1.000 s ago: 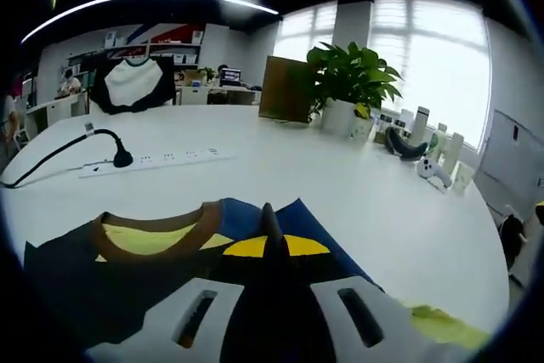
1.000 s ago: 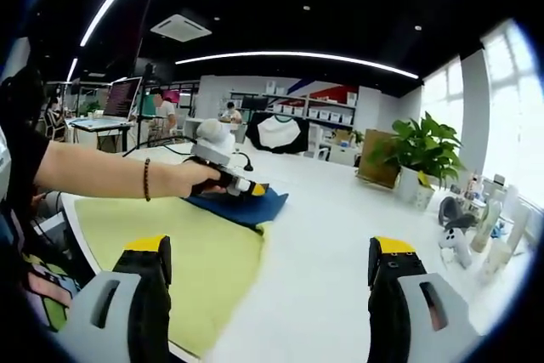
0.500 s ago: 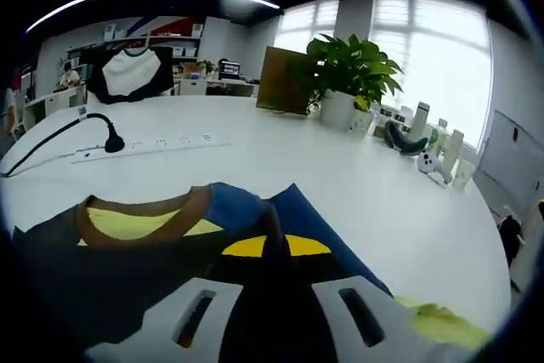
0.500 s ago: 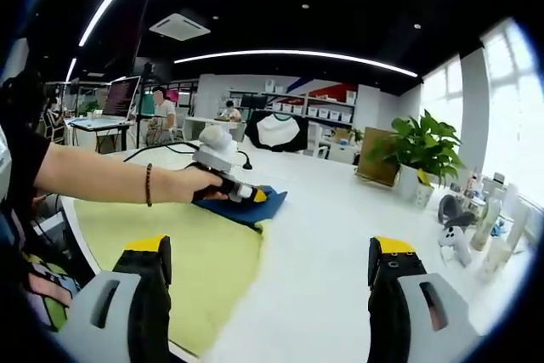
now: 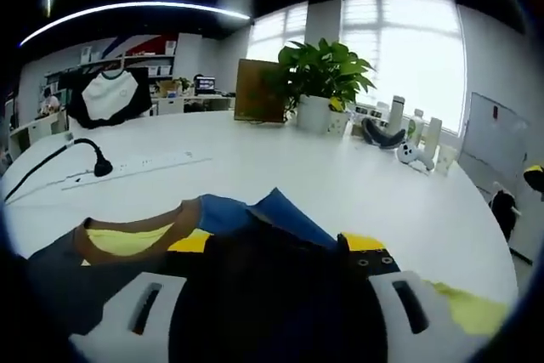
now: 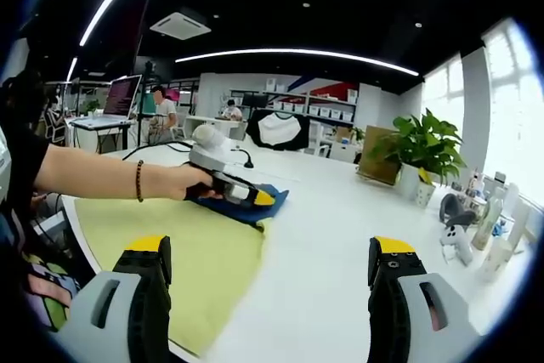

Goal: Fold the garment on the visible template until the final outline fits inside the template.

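Left gripper view, from left to right: a black cable [image 5: 51,169] runs to a white power strip [image 5: 136,165] on the white table [image 5: 357,184]; nearer me lies the garment [image 5: 204,235], dark with a brown collar, a yellow lining and a blue panel. My left gripper [image 5: 276,248] has its 2 yellow-tipped jaws spread apart over the garment's dark cloth, though I cannot tell whether they touch it. A potted plant [image 5: 321,74] stands at the far side of the table, with bottles to its right.

Right gripper view, from left to right: my left forearm reaches across the yellow-green template [image 6: 195,252], and my left hand [image 6: 174,183] holds the left gripper [image 6: 255,197] down at the blue garment [image 6: 246,206], which rests on the template's far edge. My right gripper [image 6: 268,274] hangs above the near table edge, its 2 jaws wide apart and holding nothing.
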### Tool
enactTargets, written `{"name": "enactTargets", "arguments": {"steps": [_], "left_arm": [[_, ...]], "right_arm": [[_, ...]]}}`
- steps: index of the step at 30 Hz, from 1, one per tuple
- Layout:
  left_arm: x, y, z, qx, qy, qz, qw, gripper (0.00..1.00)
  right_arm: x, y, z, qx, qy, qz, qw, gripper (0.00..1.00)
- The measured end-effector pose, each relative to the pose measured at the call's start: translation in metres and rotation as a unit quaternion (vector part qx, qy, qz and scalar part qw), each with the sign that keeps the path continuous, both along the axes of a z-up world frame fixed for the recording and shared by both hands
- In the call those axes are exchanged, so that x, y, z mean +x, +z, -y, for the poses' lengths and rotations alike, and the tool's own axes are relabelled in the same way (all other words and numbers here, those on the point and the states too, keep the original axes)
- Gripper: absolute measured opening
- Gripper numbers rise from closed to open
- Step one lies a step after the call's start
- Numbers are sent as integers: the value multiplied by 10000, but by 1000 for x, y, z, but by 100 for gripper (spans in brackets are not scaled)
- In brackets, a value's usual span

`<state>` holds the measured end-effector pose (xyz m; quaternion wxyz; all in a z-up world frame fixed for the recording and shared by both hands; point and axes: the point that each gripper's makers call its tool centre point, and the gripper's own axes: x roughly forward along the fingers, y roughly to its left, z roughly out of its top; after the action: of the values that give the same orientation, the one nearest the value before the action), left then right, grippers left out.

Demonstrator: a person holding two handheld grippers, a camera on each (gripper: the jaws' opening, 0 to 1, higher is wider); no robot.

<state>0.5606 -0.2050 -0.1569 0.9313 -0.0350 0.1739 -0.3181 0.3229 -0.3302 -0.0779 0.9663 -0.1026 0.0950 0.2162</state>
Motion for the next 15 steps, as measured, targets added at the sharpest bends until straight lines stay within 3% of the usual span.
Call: {"name": "enactTargets", "arguments": {"steps": [4, 10, 13, 15], "left_arm": [[-10, 5, 1, -183, -155, -1, 9997, 55], [-26, 2, 23, -388, -565, -139, 9976, 24], [-27, 0, 31, -350, -626, -64, 9974, 21], [-29, 0, 35, -303, -694, 33, 9971, 13]], "right_arm": [[0, 1, 2, 8, -35, 13, 10000, 99], [-1, 2, 3, 14, -47, 28, 10000, 99], [-2, 3, 3, 22, -52, 45, 10000, 99], [-2, 4, 4, 27, -67, 57, 10000, 99]]}}
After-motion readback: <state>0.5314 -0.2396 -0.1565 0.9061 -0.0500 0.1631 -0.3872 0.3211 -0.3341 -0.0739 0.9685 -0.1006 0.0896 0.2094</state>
